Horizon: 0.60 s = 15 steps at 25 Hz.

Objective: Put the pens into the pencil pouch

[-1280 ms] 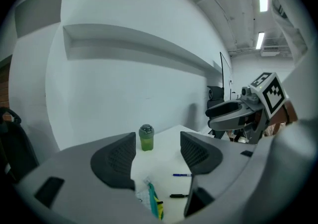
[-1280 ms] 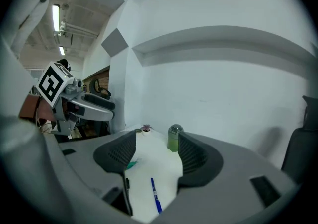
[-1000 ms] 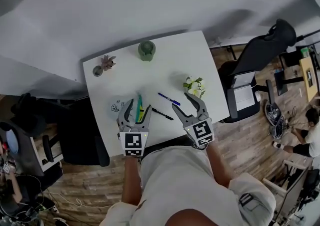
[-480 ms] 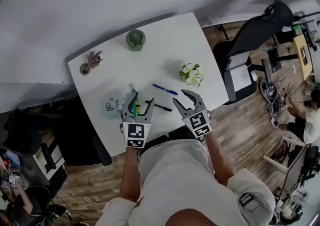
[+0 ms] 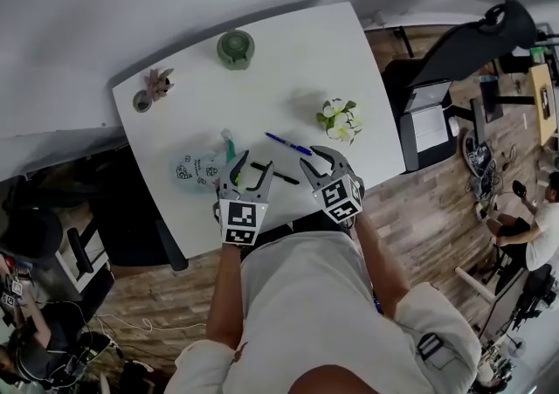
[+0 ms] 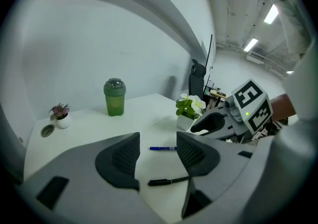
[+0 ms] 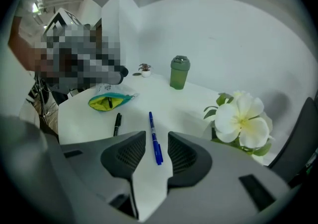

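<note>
Nearest, the right gripper (image 7: 155, 141) has jaws apart, just been narrowing, either side of the blue pen (image 7: 151, 123), pads not yet on it: lined up for a pick, I judge. The left gripper (image 6: 158, 141), jaws wider and also just closing, holds nothing, the black pen (image 6: 168, 181) lying crosswise before it. Both pens lie on the table (image 5: 288, 69) right of the pouch (image 7: 110, 101) in the head view, black one nearer, the pouch's mouth open to receive them.

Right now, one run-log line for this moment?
left gripper: jaws just closing, empty, over black pen | right gripper: jaws just closing, blue pen between, ungripped | pouch: open
</note>
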Motion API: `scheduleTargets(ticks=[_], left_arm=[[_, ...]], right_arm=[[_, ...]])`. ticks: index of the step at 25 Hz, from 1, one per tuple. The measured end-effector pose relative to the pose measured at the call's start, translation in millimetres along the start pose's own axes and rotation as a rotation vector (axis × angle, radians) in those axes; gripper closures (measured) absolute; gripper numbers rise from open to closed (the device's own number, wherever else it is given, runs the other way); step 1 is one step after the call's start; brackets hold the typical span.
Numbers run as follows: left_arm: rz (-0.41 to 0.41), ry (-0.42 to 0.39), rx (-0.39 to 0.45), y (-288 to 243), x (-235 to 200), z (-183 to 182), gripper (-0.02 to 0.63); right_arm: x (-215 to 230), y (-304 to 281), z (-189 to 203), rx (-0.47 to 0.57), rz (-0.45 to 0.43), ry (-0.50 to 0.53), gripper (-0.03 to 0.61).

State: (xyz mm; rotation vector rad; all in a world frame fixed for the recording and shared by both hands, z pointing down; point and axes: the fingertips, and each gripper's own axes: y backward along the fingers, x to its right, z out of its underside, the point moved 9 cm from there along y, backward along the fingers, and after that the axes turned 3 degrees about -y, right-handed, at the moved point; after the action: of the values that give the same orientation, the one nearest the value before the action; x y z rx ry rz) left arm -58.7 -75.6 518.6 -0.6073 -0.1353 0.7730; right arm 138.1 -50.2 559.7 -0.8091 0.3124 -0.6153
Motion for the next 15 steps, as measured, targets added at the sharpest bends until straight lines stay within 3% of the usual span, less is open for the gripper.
scheduleTargets(ticks=[15], left_arm=[[0.024, 0.025, -0.095, -31.8, 14.0, 23.7, 0.407]], right_arm=[[9.5, -44.0, 29.3, -0.109, -0.082, 0.074, 0.451]])
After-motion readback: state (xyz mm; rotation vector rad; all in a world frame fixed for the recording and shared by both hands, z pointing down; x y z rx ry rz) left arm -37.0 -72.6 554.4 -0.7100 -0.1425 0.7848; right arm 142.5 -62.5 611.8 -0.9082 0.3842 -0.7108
